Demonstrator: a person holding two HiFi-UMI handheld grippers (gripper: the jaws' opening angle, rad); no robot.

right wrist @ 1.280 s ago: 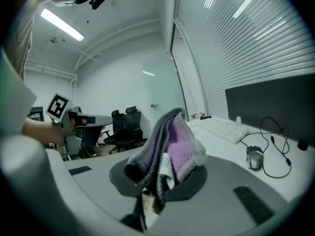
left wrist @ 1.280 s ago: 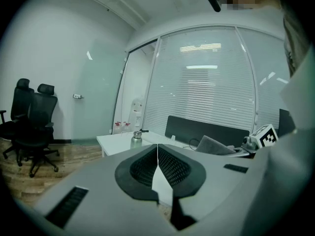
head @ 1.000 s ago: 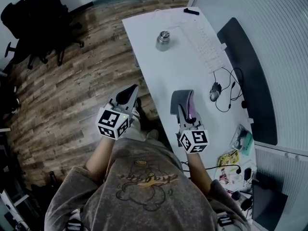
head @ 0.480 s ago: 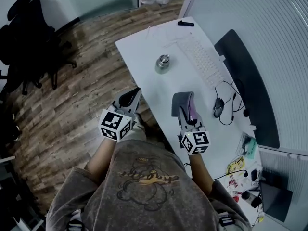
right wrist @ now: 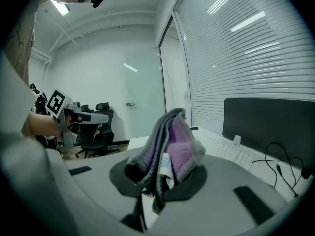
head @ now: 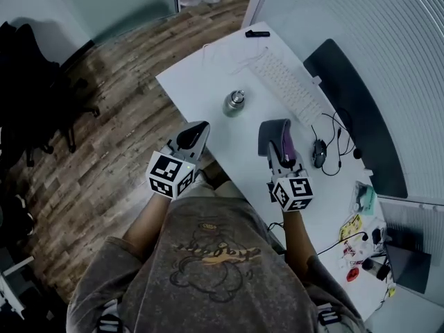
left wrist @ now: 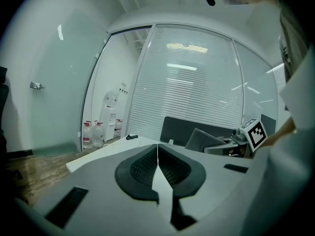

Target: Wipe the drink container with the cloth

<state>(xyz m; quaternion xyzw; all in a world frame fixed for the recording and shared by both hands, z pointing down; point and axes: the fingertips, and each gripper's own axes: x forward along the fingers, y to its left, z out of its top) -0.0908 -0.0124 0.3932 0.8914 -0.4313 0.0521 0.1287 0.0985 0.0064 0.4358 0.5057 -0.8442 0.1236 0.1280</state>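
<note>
The drink container stands upright on the white table, its long axis vertical, so from the head view I mostly see its cap. It sits ahead of both my grippers and between their lines: ahead and to the right of the left gripper, ahead and to the left of the right gripper. Neither looks clearly nearer, and both are well apart from it. Neither gripper view shows it, since each gripper's own body blocks the low foreground.

The cloth, grey outside and purple inside, is pinched in the right gripper's jaws and stands up in a bunched fold above them. The left gripper's jaws are pressed together with nothing between them. I judge the coming move turns on swinging the cloth forward and leftward to meet the container's side, with the left gripper free to steady it.

By count there is one container, one cloth and two grippers. Further out to the right of the right gripper lie one keyboard and one mouse.
</note>
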